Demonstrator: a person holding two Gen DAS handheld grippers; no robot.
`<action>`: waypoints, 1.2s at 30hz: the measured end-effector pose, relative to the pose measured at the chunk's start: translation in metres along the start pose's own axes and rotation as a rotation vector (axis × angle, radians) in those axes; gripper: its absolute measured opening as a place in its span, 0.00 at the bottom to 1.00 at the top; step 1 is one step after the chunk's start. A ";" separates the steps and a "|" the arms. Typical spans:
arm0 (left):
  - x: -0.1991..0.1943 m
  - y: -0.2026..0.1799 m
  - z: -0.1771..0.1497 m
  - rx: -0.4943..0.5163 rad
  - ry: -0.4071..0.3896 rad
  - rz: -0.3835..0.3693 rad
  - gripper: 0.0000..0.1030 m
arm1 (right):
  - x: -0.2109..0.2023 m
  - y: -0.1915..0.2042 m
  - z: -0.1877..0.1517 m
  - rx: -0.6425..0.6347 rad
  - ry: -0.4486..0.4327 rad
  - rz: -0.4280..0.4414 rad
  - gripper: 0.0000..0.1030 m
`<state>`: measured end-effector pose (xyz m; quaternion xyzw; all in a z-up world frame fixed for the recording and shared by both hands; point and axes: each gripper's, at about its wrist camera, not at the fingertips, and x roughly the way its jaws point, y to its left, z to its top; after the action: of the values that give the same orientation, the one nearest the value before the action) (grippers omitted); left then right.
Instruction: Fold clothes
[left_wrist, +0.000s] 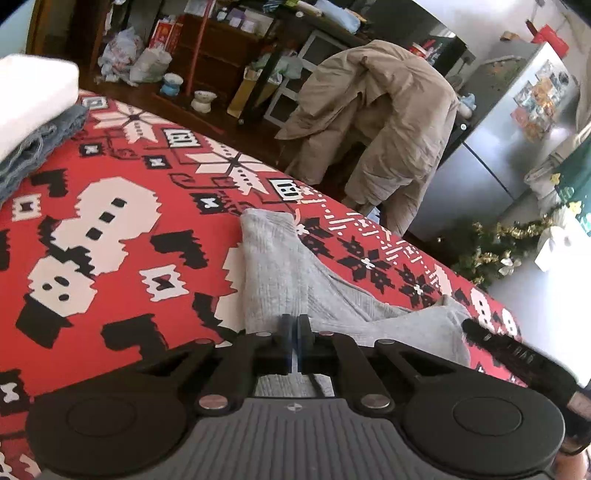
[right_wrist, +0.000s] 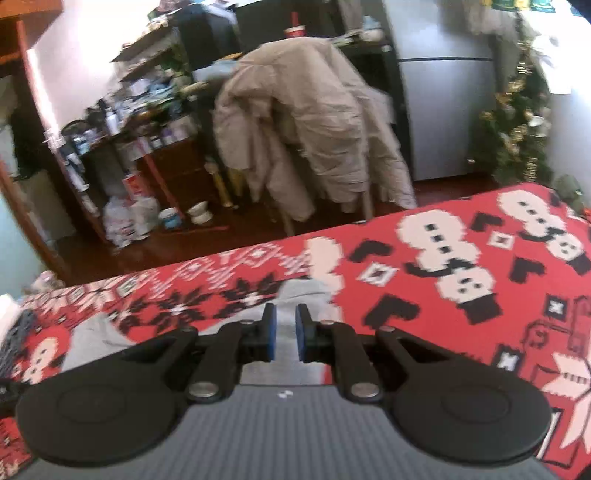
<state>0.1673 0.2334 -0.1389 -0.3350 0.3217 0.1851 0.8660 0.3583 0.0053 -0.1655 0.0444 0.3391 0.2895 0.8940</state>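
A light grey garment (left_wrist: 280, 266) lies partly folded on the red patterned tablecloth (left_wrist: 110, 155). My left gripper (left_wrist: 294, 328) is shut on its near edge, and the cloth runs forward and to the right from the pads. In the right wrist view the same grey garment (right_wrist: 295, 295) lies under and ahead of my right gripper (right_wrist: 285, 326). That gripper is open with a narrow gap and holds nothing. A black part of the other tool (left_wrist: 517, 354) shows at the right over the cloth.
A folded white piece (left_wrist: 29, 92) sits on folded blue denim (left_wrist: 33, 147) at the table's far left. Beyond the table edge stand a chair draped with a beige coat (left_wrist: 380, 122), cluttered shelves (right_wrist: 140, 122), a fridge (right_wrist: 443, 103) and a small decorated tree (right_wrist: 517, 122).
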 end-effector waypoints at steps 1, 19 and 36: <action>0.000 0.000 0.000 0.002 -0.001 0.001 0.03 | 0.002 0.002 -0.001 -0.008 0.013 0.005 0.11; -0.034 -0.030 -0.004 0.055 0.037 -0.162 0.14 | -0.080 0.026 -0.029 -0.035 0.093 0.010 0.24; -0.035 -0.024 -0.054 0.249 0.230 -0.171 0.04 | -0.128 0.053 -0.091 -0.092 0.141 0.013 0.11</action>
<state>0.1315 0.1748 -0.1345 -0.2701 0.4095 0.0301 0.8709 0.1978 -0.0317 -0.1460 -0.0152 0.3871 0.3129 0.8672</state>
